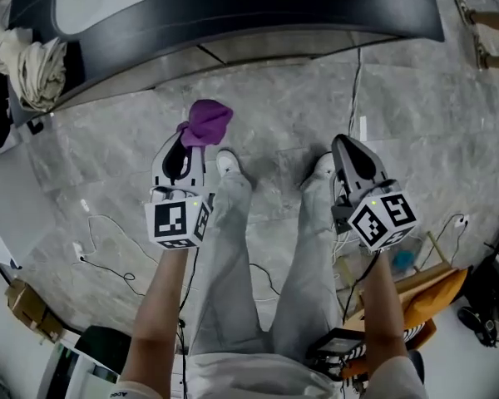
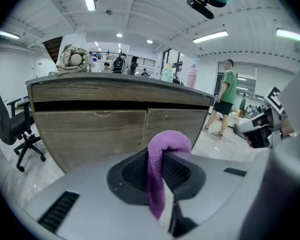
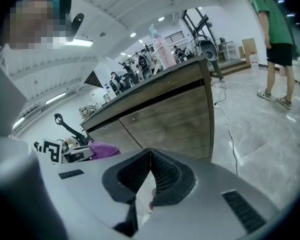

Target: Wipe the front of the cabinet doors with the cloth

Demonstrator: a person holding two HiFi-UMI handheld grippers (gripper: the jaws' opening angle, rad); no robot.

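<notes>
1. The left gripper (image 1: 181, 158) pinches a soft purple cloth (image 2: 161, 156) between its jaws. The cloth bunches above the tips and hangs below them, well apart from the wood-grain cabinet doors (image 2: 100, 131) ahead.
2. The right gripper (image 1: 354, 161) has its jaws pressed together on nothing.
3. Wiping looks not yet begun. It would go best by laying the bunched end flat on a door, pressing lightly and sweeping in overlapping passes across both doors, with the jaw tips kept off the wood.
4. No brand or label reads clearly; only black-and-white square markers (image 1: 176, 221) show on the gripper cubes
</notes>
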